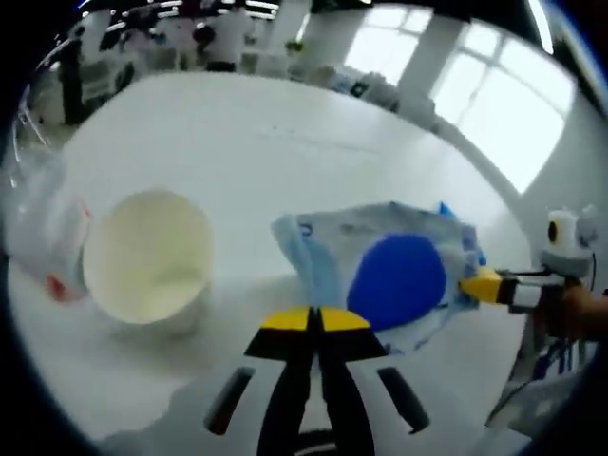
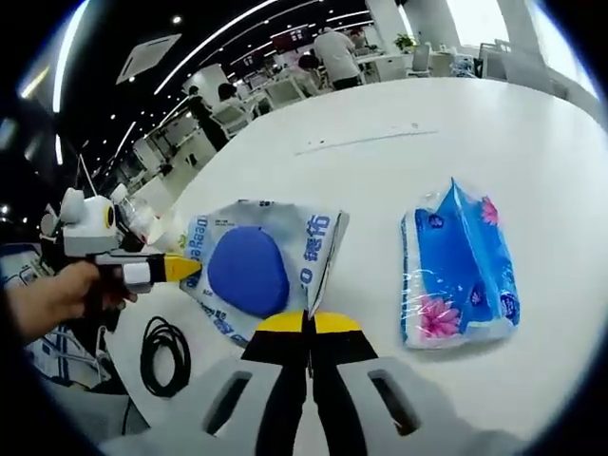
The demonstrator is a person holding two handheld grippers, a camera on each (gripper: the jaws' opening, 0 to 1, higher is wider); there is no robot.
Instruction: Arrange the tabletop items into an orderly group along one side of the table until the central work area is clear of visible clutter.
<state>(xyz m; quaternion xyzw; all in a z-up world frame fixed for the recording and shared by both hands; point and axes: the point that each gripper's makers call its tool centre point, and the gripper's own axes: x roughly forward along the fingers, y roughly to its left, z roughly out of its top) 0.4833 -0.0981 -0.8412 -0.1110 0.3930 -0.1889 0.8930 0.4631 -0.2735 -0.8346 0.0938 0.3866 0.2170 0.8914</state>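
A white plastic bag with a big blue oval [image 1: 399,277] [image 2: 249,271] lies near the table's edge, slightly lifted. My left gripper [image 1: 313,320] is shut, and its yellow tips meet the bag's near edge. In the right gripper view it enters from the left [image 2: 180,268], held by a hand, at the bag's left edge. My right gripper [image 2: 309,323] is shut on the bag's folded corner, and it also shows at the bag's right edge [image 1: 483,285]. A blue tissue pack with pink flowers [image 2: 458,268] lies to the right of the bag.
A white paper cup [image 1: 147,256] stands left of the bag, with a clear plastic bottle [image 1: 43,237] beside it. A black cable coil [image 2: 161,353] lies by the table [image 2: 456,142] edge. The white tabletop stretches far behind; people and desks are beyond it.
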